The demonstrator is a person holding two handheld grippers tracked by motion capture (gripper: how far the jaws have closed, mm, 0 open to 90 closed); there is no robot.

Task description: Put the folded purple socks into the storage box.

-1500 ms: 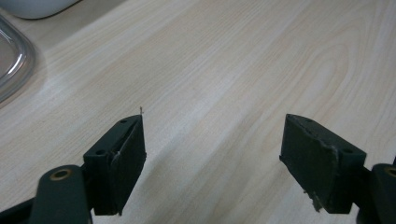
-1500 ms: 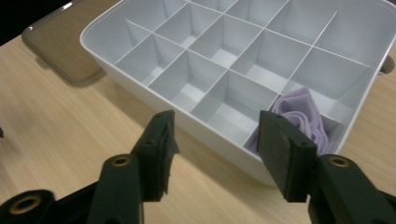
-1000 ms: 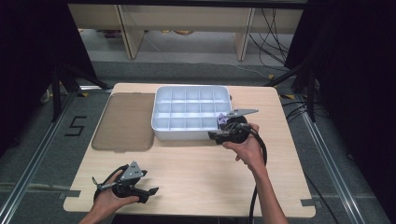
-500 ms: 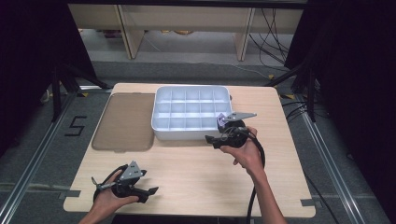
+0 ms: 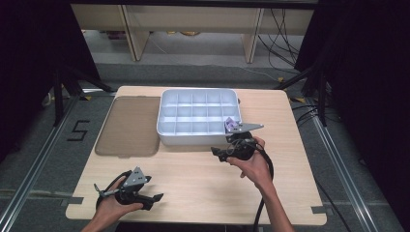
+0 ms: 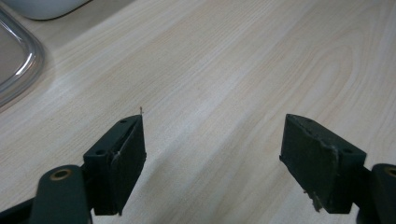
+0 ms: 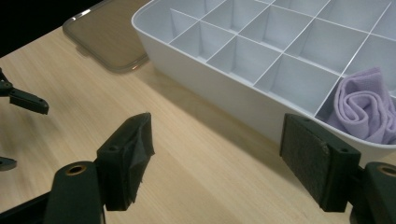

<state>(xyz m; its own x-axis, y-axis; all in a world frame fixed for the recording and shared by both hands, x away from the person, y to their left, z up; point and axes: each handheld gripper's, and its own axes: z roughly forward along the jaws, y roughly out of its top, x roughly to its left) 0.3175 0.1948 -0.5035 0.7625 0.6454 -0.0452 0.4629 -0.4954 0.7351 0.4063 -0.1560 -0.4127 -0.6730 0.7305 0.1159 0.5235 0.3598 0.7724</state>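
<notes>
A white divided tray [image 5: 198,116] stands at the middle of the wooden table [image 5: 203,188]. A folded purple cloth [image 5: 231,124] lies in its near right compartment, and the right gripper view shows this cloth [image 7: 366,107] close up. My right gripper [image 5: 217,153] hovers just in front of the tray's near wall, pointing left. Its jaws [image 7: 219,140] are open and have just been opening, with nothing between them. My left gripper [image 5: 155,199] rests near the table's front left edge, open [image 6: 215,140] over bare wood.
A brown translucent lid [image 5: 128,125] lies flat to the left of the tray, and its edge [image 6: 18,60] also shows in the left gripper view. The tray's other compartments [image 7: 280,32] hold nothing. A cable [image 5: 263,193] trails from the right gripper along the forearm.
My right gripper has drawn back a little from the tray's near right corner toward the person. The left gripper has kept still.
</notes>
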